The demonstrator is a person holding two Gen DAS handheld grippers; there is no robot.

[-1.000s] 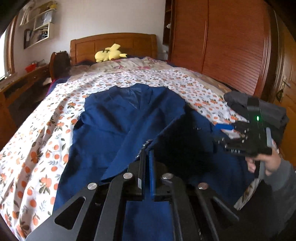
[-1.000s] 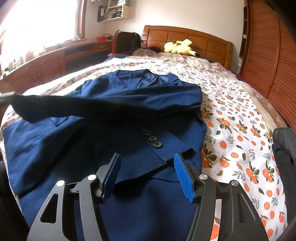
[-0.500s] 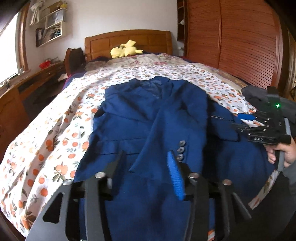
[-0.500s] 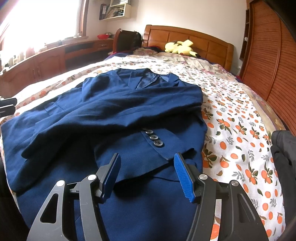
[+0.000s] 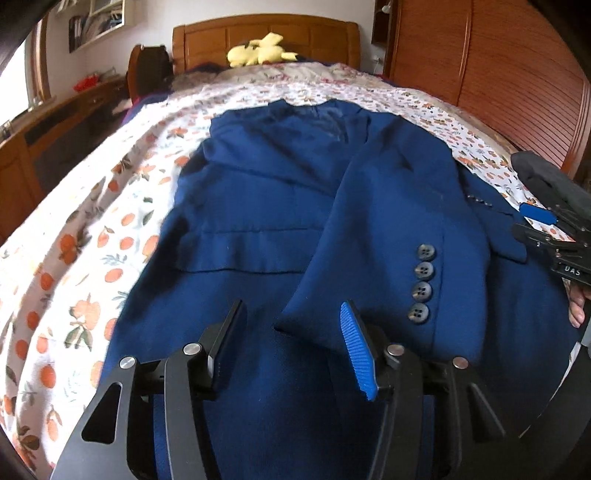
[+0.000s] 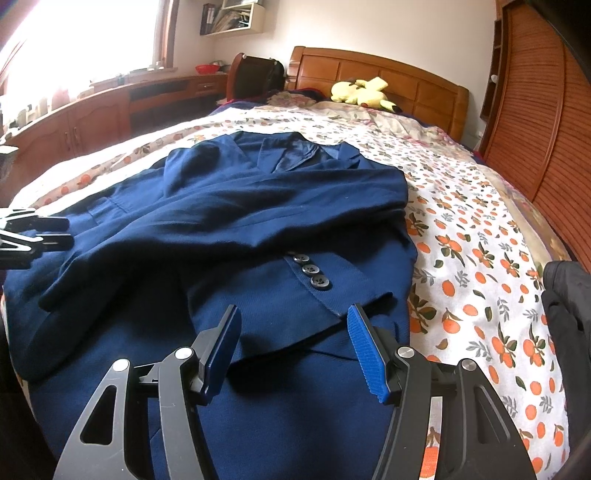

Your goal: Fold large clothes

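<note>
Navy jacket (image 5: 280, 206) lies spread face-up on the bed (image 5: 85, 236), collar toward 12 o'clock, hem toward 6. One sleeve (image 5: 384, 236) is folded across the chest, its cuff w/ four buttons (image 5: 423, 282) ending near 5 o'clock in the left view. A second cuff (image 6: 314, 291) w/ buttons shows at centre of the right view, lying on the jacket front.

Left gripper (image 5: 291, 343) is released, jaws wide apart, nothing between them; it hovers just above the sleeve end, the blue pad (image 5: 356, 350) at about 5 o'clock over the cuff edge. Can't tell if it touches the cloth.

Right gripper (image 6: 293, 345) is also released, jaws spread, empty, above the lower jacket front near the second cuff. In the left view it sits at 3 o'clock, off the jacket's edge, w/ part of a hand (image 5: 580, 306) behind it.

Yellow plush (image 5: 260, 50) rests at 12 o'clock by the headboard (image 5: 266, 33). Dark clothes (image 6: 569, 306) lie at 3 o'clock on the bed edge, apart from the jacket. Wardrobe (image 5: 491, 74) stands at 2 o'clock.
</note>
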